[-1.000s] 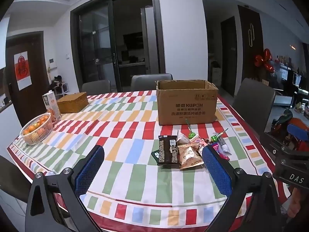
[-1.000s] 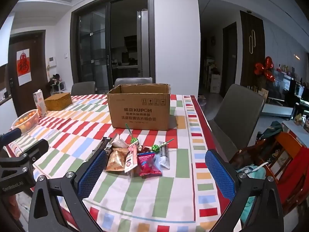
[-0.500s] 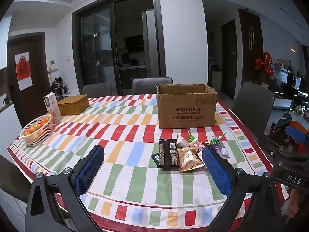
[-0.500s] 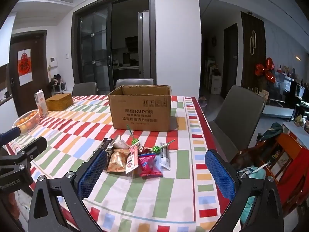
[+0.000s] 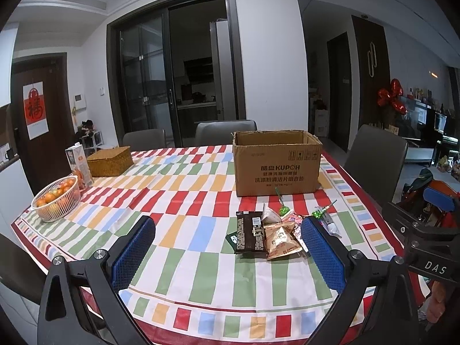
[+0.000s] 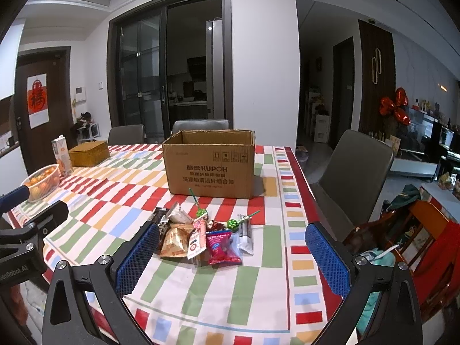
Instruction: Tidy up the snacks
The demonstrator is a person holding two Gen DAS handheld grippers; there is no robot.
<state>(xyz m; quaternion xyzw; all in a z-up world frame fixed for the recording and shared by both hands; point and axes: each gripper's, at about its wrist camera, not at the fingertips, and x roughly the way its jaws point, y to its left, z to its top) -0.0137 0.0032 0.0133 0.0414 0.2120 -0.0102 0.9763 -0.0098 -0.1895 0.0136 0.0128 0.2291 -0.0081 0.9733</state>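
A pile of snacks lies on the striped tablecloth in front of an open cardboard box, which also shows in the right wrist view. The pile holds a dark brown chocolate pack, a tan packet, a red packet, a white stick pack and green lollipops. My left gripper is open and empty above the near table edge, left of the pile. My right gripper is open and empty, with the pile between its fingers in view.
A white basket of oranges, a juice carton and a wicker box stand at the table's left side. Grey chairs stand around the table. Bags and clutter lie on the right.
Both views have tilted up slightly, so the table and box sit lower in frame. The snacks and box have not moved. Both grippers stay open.
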